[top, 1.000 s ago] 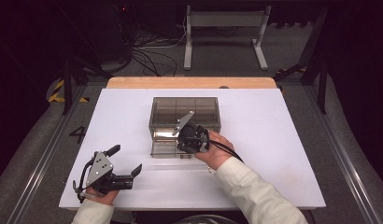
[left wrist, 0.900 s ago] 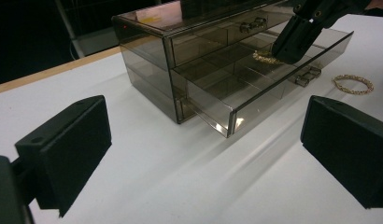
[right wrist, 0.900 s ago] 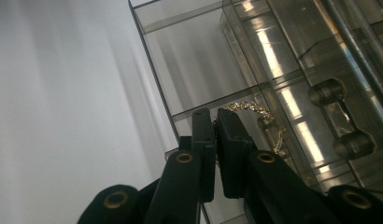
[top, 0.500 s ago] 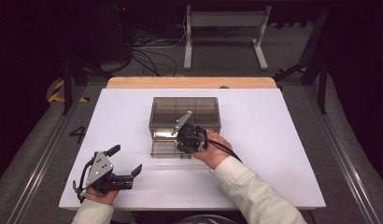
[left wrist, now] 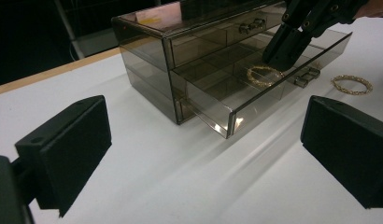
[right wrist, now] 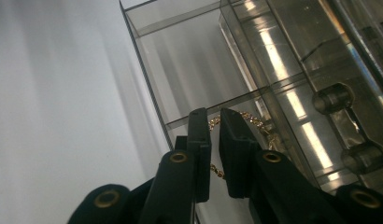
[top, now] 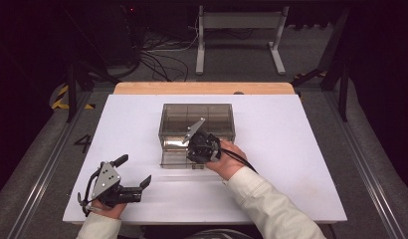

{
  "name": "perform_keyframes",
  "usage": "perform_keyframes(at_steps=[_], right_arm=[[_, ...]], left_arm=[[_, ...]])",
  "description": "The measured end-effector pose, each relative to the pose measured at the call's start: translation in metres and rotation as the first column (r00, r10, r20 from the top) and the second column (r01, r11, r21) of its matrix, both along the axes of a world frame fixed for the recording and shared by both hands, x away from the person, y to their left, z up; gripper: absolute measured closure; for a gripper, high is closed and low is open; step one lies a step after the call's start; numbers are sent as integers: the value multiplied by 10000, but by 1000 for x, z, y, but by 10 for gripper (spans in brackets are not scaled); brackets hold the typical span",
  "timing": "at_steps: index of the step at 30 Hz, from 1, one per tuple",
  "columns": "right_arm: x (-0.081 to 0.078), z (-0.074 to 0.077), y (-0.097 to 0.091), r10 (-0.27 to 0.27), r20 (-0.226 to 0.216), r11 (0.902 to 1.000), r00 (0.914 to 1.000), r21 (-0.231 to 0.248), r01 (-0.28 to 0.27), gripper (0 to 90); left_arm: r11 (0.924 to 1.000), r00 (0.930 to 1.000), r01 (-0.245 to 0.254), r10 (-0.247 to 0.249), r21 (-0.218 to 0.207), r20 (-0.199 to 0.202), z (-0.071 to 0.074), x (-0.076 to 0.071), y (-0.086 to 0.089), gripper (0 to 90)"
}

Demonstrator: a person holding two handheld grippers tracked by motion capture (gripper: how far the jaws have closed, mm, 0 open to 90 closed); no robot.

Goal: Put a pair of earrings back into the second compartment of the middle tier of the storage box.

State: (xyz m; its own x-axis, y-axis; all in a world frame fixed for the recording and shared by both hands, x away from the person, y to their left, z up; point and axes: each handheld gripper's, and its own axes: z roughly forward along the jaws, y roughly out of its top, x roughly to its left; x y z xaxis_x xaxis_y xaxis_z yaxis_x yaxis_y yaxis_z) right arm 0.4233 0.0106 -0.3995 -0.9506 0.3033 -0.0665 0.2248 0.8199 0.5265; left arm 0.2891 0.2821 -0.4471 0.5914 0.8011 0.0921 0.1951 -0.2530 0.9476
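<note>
A smoky clear drawer box (top: 197,115) stands mid-table with its lower drawer (left wrist: 236,105) pulled out toward me. My right gripper (top: 194,152) reaches down into that drawer (right wrist: 189,70). Its jaws (right wrist: 213,116) have just been opening and stand a narrow gap apart. A gold bracelet (right wrist: 255,122) lies on the drawer floor under and behind them, not pinched. The left gripper view shows the same bracelet (left wrist: 264,75) beside the right gripper (left wrist: 285,51). A second gold bracelet (left wrist: 352,84) lies on the table beside the drawer. My left gripper (top: 135,170) rests at the front left, jaws wide open and empty (left wrist: 203,154).
The white tabletop (top: 291,149) has a wooden strip (top: 202,88) along its far edge. Dark floor, cables and a metal stand (top: 239,30) lie beyond. The box's upper drawers have small clear handles (right wrist: 332,98).
</note>
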Motion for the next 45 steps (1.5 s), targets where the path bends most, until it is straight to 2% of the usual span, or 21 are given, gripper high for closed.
perform_keyframes(at_steps=[7,17,22,27,32,38,45], right_arm=[[-3,5,-2,69,174,9997,9998,219,-72,761],[-13,19,-13,154,579,9978,9982,634,-191,600],[-22,27,-24,40,611,9952,9981,975,-99,588],[-29,34,-31,64,774,9939,9970,1095,-148,586],[-34,33,-42,47,869,9943,9962,1054,-139,580],[-38,29,-59,-212,779,9905,9967,1375,104,575],[-42,30,-67,-343,853,9877,9958,1547,207,574]], left_arm=[[10000,10000,1,-1,-1,7,0,0,0,27],[10000,10000,7,-7,15,20,0,0,1,27],[10000,10000,-16,16,0,2,0,0,0,27],[10000,10000,-12,12,7,3,0,0,0,27],[10000,10000,-15,15,20,14,0,0,0,27],[10000,10000,-10,10,44,-25,0,0,-1,27],[9999,10000,27,-26,98,-40,0,0,-2,26]])
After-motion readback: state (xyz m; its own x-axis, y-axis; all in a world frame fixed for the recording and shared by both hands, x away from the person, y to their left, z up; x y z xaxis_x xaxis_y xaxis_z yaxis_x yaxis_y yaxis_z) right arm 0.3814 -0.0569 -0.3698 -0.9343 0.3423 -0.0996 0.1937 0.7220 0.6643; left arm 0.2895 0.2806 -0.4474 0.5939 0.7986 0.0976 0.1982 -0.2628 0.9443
